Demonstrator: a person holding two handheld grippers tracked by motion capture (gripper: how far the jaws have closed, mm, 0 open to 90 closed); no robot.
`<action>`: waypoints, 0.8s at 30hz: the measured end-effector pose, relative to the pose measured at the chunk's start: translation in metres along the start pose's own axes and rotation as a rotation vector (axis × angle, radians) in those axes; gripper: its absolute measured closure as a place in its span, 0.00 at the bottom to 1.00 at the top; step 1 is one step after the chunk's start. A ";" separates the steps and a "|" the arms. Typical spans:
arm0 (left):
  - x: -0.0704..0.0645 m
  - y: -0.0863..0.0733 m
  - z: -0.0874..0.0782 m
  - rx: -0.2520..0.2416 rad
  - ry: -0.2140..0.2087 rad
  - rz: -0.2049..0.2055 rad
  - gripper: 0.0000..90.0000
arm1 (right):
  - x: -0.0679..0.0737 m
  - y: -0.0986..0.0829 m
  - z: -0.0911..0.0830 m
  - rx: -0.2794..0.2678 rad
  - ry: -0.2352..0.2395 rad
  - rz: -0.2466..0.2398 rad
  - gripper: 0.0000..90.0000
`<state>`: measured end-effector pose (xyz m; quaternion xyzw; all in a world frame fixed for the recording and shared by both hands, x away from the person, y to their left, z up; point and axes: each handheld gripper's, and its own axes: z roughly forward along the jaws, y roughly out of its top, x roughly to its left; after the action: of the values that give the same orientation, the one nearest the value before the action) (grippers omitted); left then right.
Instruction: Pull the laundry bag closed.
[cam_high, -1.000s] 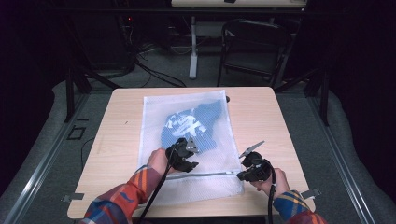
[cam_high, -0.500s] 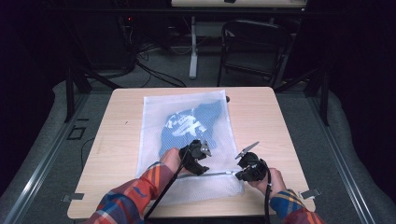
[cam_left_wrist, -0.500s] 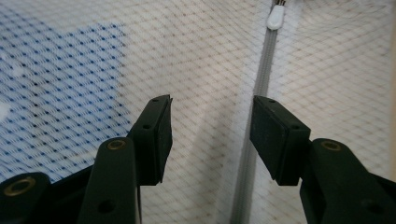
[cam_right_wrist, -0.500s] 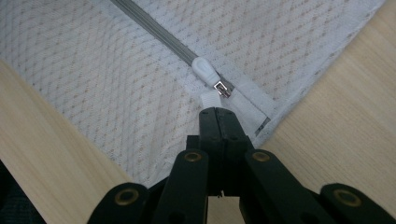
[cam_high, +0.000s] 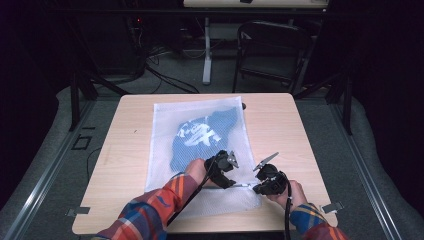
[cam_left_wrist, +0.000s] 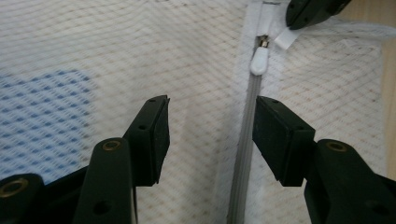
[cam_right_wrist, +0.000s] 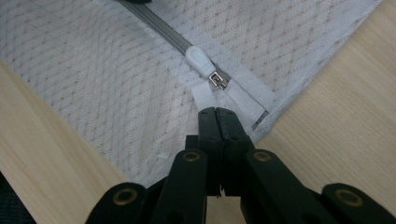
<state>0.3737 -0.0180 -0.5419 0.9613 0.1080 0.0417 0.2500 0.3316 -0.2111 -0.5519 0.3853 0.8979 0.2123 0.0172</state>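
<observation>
White mesh laundry bag (cam_high: 200, 150), holding a blue printed garment (cam_high: 200, 140), lay flat on the light wooden table (cam_high: 130, 145), its grey zipper (cam_left_wrist: 245, 154) running along the edge nearest the person. Left gripper (cam_left_wrist: 210, 128) hovered low over the mesh with jaws apart, straddling the zipper line just short of the white zipper pull (cam_left_wrist: 259, 60). Right gripper (cam_right_wrist: 218, 116) sat at the bag's corner, jaws pressed together on the white fabric end of the zipper tape (cam_right_wrist: 247, 100), just beside the pull.
</observation>
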 end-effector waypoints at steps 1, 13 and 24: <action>-0.002 0.003 0.004 0.004 -0.009 0.006 0.51 | -0.001 0.000 0.001 0.015 0.008 -0.010 1.00; -0.005 0.010 0.023 0.034 -0.035 -0.010 0.53 | -0.004 -0.002 0.000 0.008 0.019 0.007 1.00; -0.012 0.014 0.025 -0.011 -0.056 -0.001 0.63 | -0.005 -0.005 0.000 -0.012 0.026 -0.006 1.00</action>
<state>0.3678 -0.0446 -0.5567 0.9606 0.1012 0.0150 0.2583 0.3318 -0.2171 -0.5546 0.3798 0.8978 0.2227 0.0087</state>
